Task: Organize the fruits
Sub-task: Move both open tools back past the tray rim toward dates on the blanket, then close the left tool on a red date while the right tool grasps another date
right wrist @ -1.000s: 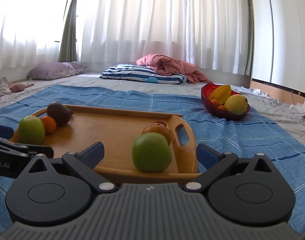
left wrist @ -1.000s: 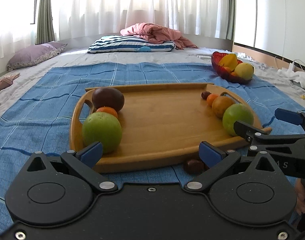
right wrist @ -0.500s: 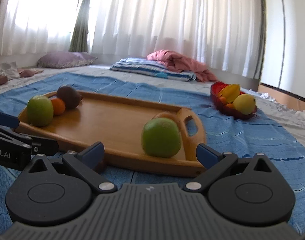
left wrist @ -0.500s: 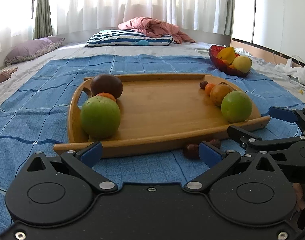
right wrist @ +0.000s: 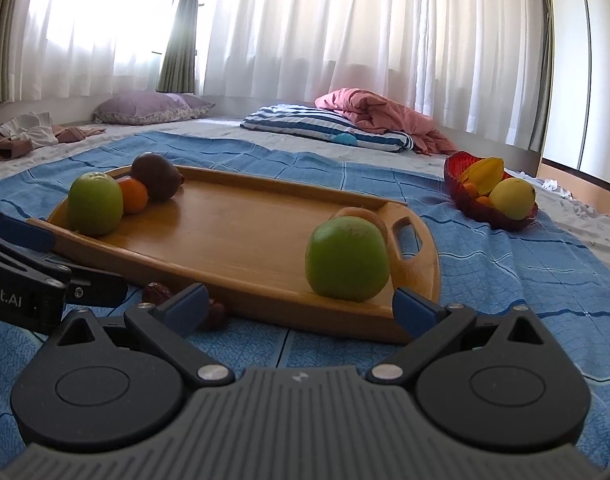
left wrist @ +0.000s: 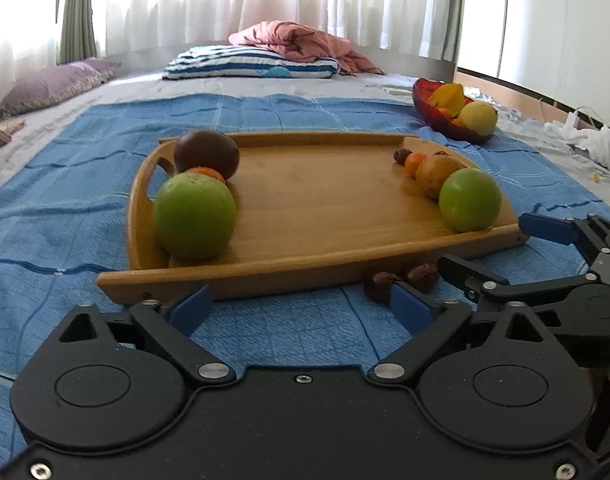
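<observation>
A wooden tray (left wrist: 325, 200) lies on the blue blanket. At its left end sit a green apple (left wrist: 195, 216), a small orange (left wrist: 205, 172) and a dark brown fruit (left wrist: 207, 154). At its right end sit another green apple (left wrist: 469, 199), an orange-brown fruit (left wrist: 439, 174), a small orange and a date. Two dates (left wrist: 401, 278) lie on the blanket before the tray. My left gripper (left wrist: 301, 306) is open and empty, just short of the tray's front edge. My right gripper (right wrist: 301, 306) is open and empty, near the right apple (right wrist: 347, 258); it also shows in the left wrist view (left wrist: 501, 248).
A red bowl (left wrist: 453, 114) with a yellow fruit, a starfruit and small oranges stands at the back right. A striped pillow (left wrist: 253, 64), a pink quilt and a purple pillow (left wrist: 53, 84) lie beyond the blue blanket (left wrist: 65, 208). White cloth lies far right.
Both grippers have drawn back and lowered from the tray's front edge. The two dates in front of the tray have come into fuller view. The fruits have not moved.
</observation>
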### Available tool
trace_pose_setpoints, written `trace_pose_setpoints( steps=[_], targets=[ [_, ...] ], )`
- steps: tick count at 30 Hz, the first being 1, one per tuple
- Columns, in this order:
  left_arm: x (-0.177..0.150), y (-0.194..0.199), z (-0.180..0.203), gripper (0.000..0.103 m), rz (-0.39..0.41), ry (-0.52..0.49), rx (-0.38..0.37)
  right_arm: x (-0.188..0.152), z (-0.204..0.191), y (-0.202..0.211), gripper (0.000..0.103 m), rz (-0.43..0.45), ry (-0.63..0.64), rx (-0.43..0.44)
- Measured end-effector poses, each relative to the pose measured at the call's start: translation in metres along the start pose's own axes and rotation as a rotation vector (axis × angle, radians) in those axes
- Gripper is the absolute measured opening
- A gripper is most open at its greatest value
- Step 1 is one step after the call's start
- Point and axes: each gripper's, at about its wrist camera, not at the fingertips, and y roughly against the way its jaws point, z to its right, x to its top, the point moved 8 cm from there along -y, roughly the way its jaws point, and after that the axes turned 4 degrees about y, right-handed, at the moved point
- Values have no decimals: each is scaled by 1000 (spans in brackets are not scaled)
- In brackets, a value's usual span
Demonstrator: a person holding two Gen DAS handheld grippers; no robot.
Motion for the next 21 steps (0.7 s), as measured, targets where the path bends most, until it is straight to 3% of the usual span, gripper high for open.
trace_pose_setpoints(
  steps=[7, 15, 19, 21],
  targets=[
    [-7, -8, 18, 51, -55, -9, -75, -1, 20, 0, 103, 7, -150, 34],
    [-6, -17, 41, 38, -51, -41, -99, -8, 34, -3, 95, 4, -261, 53],
    [-8, -22, 45, 26, -46, -56, -82, -9, 33, -3, 95, 9, -264, 68],
    [-9, -21, 45, 26, -43, -63, -74, -8, 31, -3, 95, 9, -253, 68]
  ],
)
